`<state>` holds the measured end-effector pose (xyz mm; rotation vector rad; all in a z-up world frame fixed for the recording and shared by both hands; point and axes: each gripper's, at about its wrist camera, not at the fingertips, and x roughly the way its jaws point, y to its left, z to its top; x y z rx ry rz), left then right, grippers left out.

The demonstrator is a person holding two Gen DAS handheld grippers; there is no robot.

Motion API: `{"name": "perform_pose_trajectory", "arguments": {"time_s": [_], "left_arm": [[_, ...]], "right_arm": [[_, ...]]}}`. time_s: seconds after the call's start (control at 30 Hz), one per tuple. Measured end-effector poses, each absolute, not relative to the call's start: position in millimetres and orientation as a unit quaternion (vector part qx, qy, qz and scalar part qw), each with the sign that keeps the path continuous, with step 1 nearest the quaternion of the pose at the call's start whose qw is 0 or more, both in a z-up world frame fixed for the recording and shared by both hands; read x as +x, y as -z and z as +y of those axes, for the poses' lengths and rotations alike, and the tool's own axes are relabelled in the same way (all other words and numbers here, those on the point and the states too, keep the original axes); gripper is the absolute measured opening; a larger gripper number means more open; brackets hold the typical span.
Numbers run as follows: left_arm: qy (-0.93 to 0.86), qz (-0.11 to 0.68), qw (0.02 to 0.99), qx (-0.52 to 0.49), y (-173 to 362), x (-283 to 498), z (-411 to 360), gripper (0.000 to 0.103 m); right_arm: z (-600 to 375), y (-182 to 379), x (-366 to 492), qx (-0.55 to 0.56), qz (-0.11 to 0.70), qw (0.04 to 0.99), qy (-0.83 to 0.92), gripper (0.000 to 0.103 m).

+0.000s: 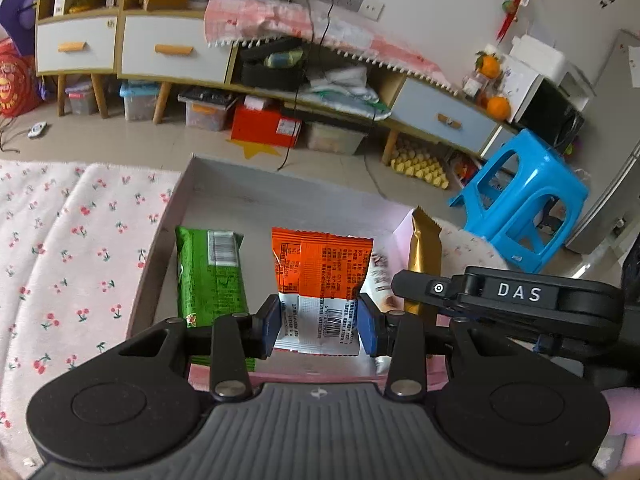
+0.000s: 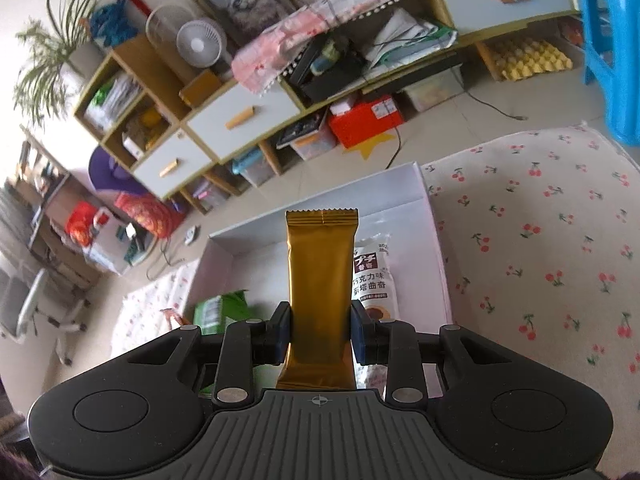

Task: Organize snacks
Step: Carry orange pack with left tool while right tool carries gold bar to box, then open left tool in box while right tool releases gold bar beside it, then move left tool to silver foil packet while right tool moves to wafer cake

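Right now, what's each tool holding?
Left tool: closed on the orange snack packet.
Right tool: closed on the gold snack bar.

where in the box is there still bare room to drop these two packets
Bare floor runs along the far wall of the box, beyond the green packet and the held orange packet. A narrow strip lies between those two. The right side is crowded: the white pouch sits by the right wall, with the held gold bar over it.
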<state>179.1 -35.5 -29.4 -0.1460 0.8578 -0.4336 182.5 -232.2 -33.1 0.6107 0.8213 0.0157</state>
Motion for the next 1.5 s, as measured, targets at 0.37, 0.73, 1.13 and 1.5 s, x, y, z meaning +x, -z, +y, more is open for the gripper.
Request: {"name": "perform_pose_trajectory", "arguments": {"time_s": [0.37,0.73,1.13,1.5], "left_arm": [[0.193,0.441,0.874,-0.068,39,181,-37,0.039],[0.188,0.433,0.879,-0.060,32,174,-33,0.065],[0.202,0.418,0.885,-0.035,13,148,-28,0.087],[0.185,0.420,0.889,-0.005,8,114,-13,0.098]], "right_arm": [[-227,44,194,0.287,0.412,0.864,-0.021,0.033],[-233,36,187,0.297,0.412,0.861,-0.010,0.052],[-231,15,155,0.267,0.420,0.868,-0.009,0.069],[-231,-10,105,0.244,0.422,0.873,0.018,0.080]]}}
